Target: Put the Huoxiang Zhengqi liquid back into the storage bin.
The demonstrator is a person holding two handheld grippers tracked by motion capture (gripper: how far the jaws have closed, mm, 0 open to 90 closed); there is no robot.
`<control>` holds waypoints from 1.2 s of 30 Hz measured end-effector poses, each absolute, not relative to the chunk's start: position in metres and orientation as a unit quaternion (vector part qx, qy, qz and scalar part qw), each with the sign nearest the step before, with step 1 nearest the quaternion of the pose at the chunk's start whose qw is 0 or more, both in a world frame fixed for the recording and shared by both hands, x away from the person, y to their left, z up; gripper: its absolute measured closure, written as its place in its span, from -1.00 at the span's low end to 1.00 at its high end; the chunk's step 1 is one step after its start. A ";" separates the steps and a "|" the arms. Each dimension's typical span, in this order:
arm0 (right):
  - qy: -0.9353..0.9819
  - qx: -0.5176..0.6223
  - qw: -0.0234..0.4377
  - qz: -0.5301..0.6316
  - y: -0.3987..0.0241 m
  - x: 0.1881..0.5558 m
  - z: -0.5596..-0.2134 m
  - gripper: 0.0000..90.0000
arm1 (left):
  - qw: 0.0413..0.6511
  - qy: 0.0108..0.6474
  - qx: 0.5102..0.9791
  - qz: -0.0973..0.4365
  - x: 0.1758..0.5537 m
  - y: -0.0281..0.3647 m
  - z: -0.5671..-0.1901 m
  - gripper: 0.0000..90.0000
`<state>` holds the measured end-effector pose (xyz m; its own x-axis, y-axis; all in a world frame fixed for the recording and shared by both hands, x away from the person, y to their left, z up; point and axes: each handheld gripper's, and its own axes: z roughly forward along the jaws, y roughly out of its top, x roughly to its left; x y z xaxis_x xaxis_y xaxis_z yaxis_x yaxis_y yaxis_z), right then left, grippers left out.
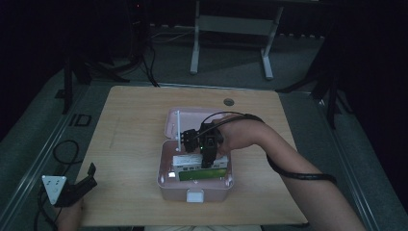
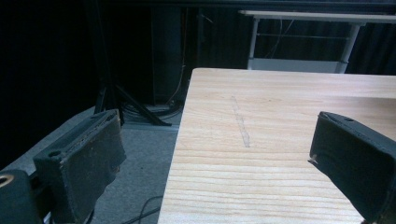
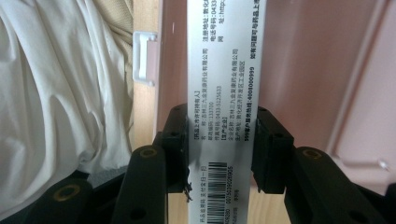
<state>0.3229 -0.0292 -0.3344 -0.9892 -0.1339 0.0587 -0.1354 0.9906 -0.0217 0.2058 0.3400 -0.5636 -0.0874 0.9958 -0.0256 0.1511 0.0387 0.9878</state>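
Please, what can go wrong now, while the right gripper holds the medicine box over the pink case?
1. The right gripper clamps the medicine box only near its barcode end, so the long free part might swing or slip.
2. The pink case already holds another box; the carried one may catch on it or on the rim.
3. The left gripper rests open at the table edge, steadying nothing.

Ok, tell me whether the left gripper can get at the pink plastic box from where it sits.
Probably not without moving: the left gripper hangs open at the table's near-left corner, well apart from the pink plastic box. Bare tabletop lies between.
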 end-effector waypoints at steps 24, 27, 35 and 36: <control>-0.997 0.038 0.060 0.027 -0.036 0.330 -0.427 0.38 | 0.445 0.566 0.508 0.473 0.206 0.340 -0.564 -0.93; -0.997 0.037 0.059 0.033 -0.038 0.329 -0.433 0.38 | 0.445 0.566 0.508 0.472 0.206 0.340 -0.564 -0.93; -0.997 0.033 0.065 0.031 -0.043 0.328 -0.441 0.38 | 0.445 0.566 0.509 0.473 0.207 0.339 -0.564 -0.93; -0.997 0.034 0.063 0.034 -0.043 0.327 -0.442 0.38 | 0.444 0.566 0.509 0.473 0.207 0.339 -0.564 -0.93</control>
